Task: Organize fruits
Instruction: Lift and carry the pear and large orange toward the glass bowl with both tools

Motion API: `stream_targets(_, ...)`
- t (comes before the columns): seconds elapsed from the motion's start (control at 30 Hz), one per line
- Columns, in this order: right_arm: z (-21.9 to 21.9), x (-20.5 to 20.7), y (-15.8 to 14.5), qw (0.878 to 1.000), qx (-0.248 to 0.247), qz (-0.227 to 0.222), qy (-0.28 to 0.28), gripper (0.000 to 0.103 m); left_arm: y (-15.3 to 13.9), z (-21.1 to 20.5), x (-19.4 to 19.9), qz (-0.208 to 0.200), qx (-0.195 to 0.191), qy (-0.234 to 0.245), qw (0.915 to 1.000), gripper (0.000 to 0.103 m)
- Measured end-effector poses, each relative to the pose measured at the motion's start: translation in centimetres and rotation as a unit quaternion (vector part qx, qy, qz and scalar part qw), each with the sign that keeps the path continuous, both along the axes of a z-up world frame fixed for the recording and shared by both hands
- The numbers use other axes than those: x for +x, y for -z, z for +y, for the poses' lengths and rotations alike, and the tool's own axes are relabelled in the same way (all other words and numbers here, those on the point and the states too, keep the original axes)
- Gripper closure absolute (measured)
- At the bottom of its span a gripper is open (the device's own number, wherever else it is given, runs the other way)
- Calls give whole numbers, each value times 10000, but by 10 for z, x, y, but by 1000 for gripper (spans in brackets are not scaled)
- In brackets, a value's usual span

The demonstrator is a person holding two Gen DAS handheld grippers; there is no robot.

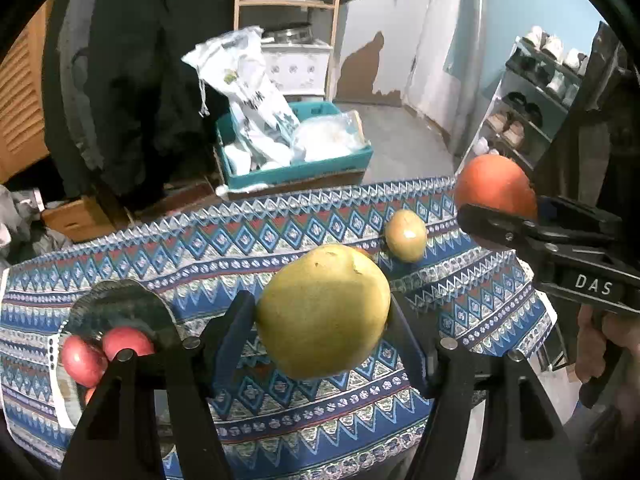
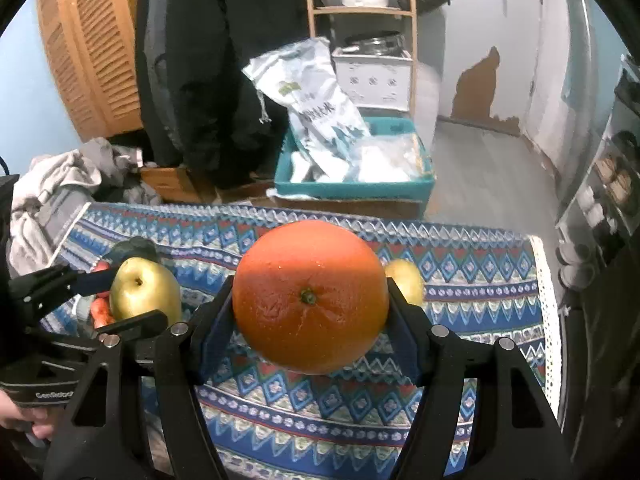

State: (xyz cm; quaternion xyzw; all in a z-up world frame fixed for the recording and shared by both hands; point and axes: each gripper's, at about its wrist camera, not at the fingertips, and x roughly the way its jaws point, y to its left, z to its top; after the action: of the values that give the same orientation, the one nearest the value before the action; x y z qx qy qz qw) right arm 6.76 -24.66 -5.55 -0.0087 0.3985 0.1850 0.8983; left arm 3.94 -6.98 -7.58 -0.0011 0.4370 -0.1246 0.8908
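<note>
While both of your grippers are loaded, each one holds a single fruit above the patterned surface (image 1: pixel 160 248).

Your left gripper (image 1: pixel 322 316) is clamped on a yellow-green pear (image 1: pixel 323 310), its two fingers pressed against the fruit's left and right flanks, and the pear is lifted clear of the cloth. Your right gripper (image 2: pixel 310 300) is clamped the same way on an orange (image 2: pixel 310 296), stem end facing the camera, also off the cloth; in the left wrist view that orange (image 1: pixel 494 188) sits at the far right edge. A second, smaller pear (image 1: pixel 406 235) rests on the surface between the two held fruits, towards the far edge. Red apples (image 1: pixel 102 352) lie in a glass bowl (image 1: pixel 116 304) at the left end of the surface, just beside your left gripper.
</note>
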Motion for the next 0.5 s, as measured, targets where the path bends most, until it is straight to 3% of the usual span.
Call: stream_targets(0.5, 63, -2, -31, 9981, 111, -270, -536, 34, -29, 53, -19, -405, -95, -366, 9985, 34)
